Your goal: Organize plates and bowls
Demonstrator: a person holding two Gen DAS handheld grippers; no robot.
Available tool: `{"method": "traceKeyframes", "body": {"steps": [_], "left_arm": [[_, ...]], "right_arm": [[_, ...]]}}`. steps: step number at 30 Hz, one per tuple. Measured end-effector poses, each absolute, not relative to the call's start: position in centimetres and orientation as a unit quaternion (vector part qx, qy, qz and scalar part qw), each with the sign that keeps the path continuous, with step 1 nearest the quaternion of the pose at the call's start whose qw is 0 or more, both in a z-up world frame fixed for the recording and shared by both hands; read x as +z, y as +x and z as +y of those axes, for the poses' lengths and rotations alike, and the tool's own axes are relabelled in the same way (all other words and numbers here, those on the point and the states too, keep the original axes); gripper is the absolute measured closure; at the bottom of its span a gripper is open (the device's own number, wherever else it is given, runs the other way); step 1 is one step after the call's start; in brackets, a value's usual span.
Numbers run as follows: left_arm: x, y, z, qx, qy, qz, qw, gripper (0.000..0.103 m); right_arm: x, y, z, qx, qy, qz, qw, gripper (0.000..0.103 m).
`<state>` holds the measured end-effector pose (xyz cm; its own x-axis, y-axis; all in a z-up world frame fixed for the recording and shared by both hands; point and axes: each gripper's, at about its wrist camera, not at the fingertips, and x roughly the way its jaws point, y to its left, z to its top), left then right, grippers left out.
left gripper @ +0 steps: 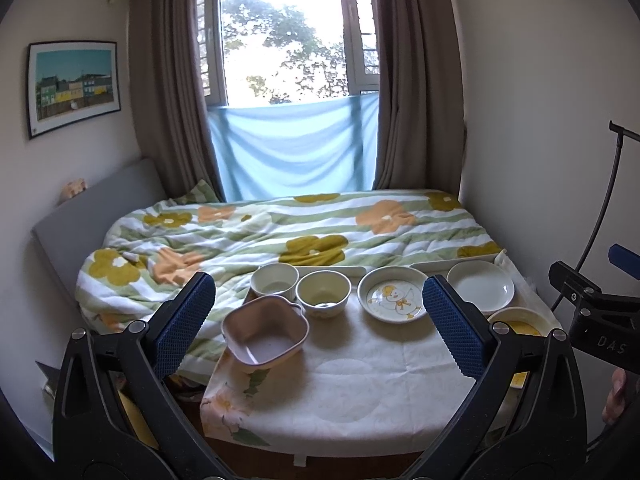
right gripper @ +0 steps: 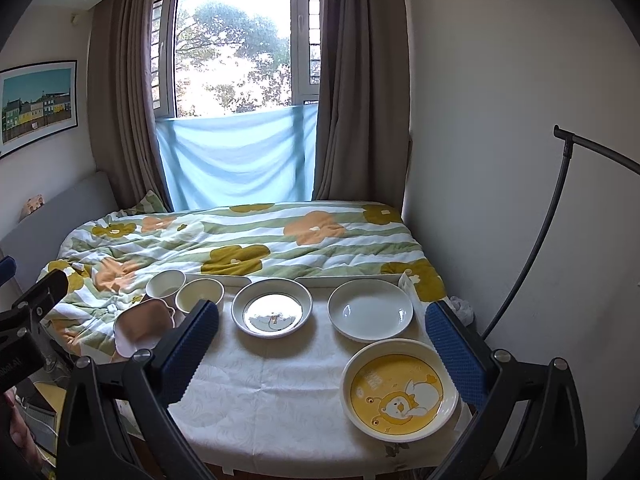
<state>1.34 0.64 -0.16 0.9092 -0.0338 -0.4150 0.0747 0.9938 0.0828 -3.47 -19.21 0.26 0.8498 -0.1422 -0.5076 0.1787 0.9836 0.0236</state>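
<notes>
Bed (left gripper: 280,236) far behind, table (right gripper: 280,392) near, yellow plate (right gripper: 399,389) near right, white plate (right gripper: 370,309) and duck plate (left gripper: 396,294) beyond, pink bowl (left gripper: 266,334) left, two cream bowls (left gripper: 300,286) behind it, left gripper (left gripper: 320,320) and right gripper (right gripper: 324,344) both spread wide, empty

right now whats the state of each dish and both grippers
pink bowl: tilted, over the table edge
white bowl: upright, empty
cream bowl: upright, touching white bowl
duck plate: flat, unstacked
white plate: flat, empty
yellow plate: flat, nearest
left gripper: open, holding nothing
right gripper: open, holding nothing
</notes>
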Motion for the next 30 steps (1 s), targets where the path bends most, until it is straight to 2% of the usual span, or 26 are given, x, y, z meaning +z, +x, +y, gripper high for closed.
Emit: {"method": "traceKeyframes", "body": {"steps": [30], "left_arm": [[-0.26,1.76,1.28,-0.027,0.049,0.212,0.976,0.0]], "right_arm": [[-0.39,-3.2,-18.78,-0.083,0.033,0.264,0.96,0.0]]}}
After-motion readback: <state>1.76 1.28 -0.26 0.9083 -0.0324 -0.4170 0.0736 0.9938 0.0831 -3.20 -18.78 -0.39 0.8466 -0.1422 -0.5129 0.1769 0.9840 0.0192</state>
